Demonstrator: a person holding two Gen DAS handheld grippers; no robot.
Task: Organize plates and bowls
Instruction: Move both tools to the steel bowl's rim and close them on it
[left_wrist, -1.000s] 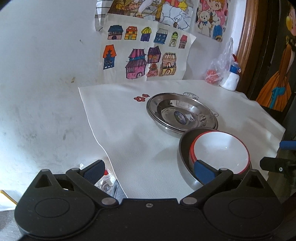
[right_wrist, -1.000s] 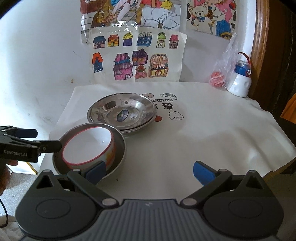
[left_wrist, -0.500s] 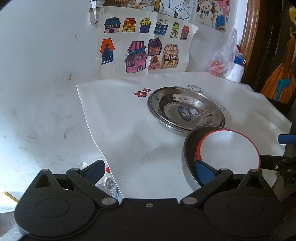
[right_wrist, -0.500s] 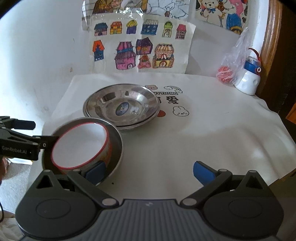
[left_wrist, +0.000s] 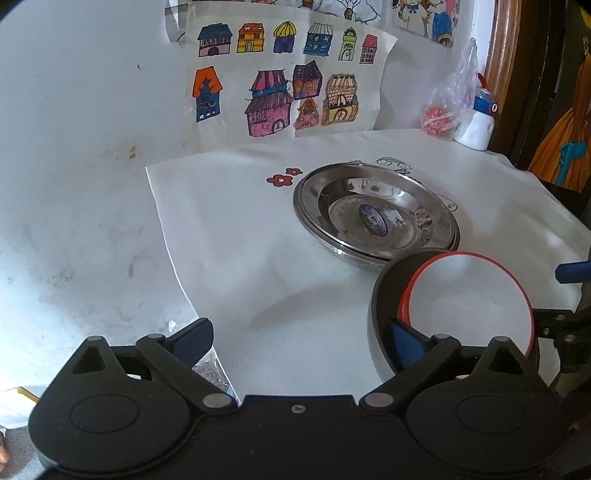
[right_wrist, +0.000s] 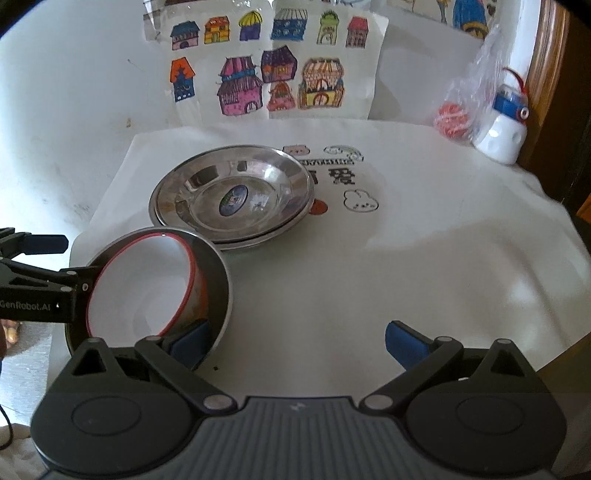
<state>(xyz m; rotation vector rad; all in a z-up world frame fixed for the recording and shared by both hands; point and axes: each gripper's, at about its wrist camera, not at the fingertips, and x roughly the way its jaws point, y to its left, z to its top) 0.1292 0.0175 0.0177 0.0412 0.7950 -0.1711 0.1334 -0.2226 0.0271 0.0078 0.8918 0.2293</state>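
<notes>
Both grippers sit low at the near edge of the table, fingers spread wide on each, nothing clamped.

The left gripper (left_wrist: 301, 338) has its right blue pad tucked inside the steel bowl (left_wrist: 380, 295), down between the steel wall and the white bowl (left_wrist: 469, 299); its left pad hangs off the tablecloth (left_wrist: 240, 236) edge.

The right gripper (right_wrist: 295, 341) mirrors it: its left blue pad is in the gap inside the steel bowl (right_wrist: 221, 273), beside the white bowl (right_wrist: 147, 284); its right pad is over bare cloth.

The white bowl has a red rim and is tilted toward the left side, nested in the steel bowl at the near left of the table.

Just behind, touching or nearly touching the steel bowl rim: stacked steel plates (right_wrist: 232, 195), sticker in the middle.

Far right corner: plastic bag (right_wrist: 467, 96) and a white-blue bottle (right_wrist: 502, 129). House drawings (right_wrist: 258, 74) are on the wall.
</notes>
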